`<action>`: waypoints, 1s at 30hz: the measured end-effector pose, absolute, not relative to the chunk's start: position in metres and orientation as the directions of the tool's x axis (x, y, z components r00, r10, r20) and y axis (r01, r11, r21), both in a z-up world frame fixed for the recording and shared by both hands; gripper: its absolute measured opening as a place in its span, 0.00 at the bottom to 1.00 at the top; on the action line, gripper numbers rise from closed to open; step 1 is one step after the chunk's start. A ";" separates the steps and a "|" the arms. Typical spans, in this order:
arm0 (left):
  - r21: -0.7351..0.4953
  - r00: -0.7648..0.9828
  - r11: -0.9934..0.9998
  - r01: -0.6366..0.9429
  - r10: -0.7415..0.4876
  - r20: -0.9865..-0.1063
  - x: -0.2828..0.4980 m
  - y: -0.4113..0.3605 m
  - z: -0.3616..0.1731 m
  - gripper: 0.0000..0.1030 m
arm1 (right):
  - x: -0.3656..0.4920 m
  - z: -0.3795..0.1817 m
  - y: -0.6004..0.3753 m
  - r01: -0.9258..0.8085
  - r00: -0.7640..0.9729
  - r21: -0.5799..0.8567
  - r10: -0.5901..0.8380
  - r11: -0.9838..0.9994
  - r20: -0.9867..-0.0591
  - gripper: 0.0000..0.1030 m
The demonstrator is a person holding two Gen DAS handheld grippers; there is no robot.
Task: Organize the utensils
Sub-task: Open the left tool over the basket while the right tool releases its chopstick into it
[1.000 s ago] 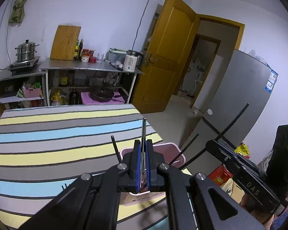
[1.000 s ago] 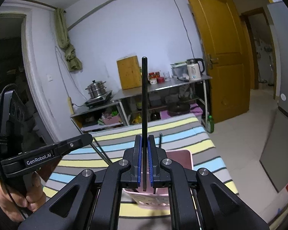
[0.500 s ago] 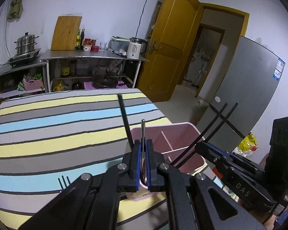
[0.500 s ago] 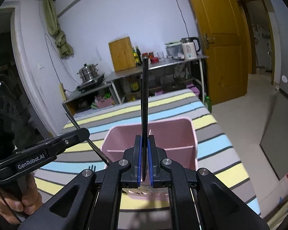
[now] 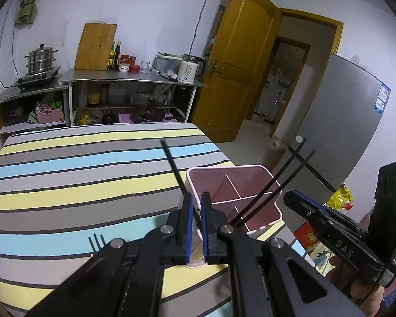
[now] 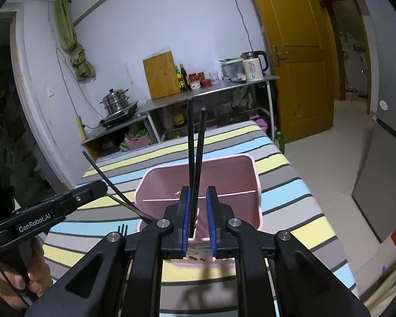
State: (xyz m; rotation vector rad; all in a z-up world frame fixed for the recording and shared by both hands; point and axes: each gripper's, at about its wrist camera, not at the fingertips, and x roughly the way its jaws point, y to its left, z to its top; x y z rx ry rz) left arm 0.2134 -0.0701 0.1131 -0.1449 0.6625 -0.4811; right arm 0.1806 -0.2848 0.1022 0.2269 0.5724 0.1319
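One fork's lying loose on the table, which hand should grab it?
Left, probably. The fork lies left of the bin, nearer the left gripper; the right gripper is centred on the bin.

I'm getting dim, bluish indoor light on both wrist feeds, even and soft, with no hard glare. On the right wrist view a faint shadow falls on the striped tablecloth (image 6: 290, 182) just below the pink holder (image 6: 250, 169). The doorway (image 5: 285, 79) on the left wrist view looks brighter than the room. Straight lines bow heavily toward the edges, and black vignetting fills the corners. Focus is sharp mid-frame; distant shelves look grainy.
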 end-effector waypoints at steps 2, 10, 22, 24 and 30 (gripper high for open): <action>-0.281 0.690 0.883 0.377 -0.470 -0.551 0.207 -0.066 0.115 0.06 | 0.175 0.104 -0.286 -0.059 0.837 0.248 0.183 0.967 -0.515 0.12; -0.289 0.709 0.886 0.362 -0.463 -0.533 0.186 -0.048 0.118 0.06 | 0.155 0.109 -0.273 -0.096 0.835 0.218 0.198 0.971 -0.514 0.12; -0.272 0.731 0.909 0.316 -0.416 -0.541 0.151 -0.018 0.100 0.06 | 0.125 0.106 -0.246 -0.175 0.819 0.198 0.255 0.964 -0.514 0.12; -0.271 0.729 0.913 0.304 -0.406 -0.551 0.147 -0.012 0.093 0.06 | 0.121 0.102 -0.240 -0.190 0.812 0.198 0.267 0.962 -0.520 0.12; -0.273 0.713 0.928 0.255 -0.371 -0.596 0.141 0.003 0.065 0.07 | 0.117 0.087 -0.226 -0.218 0.783 0.207 0.297 0.954 -0.546 0.12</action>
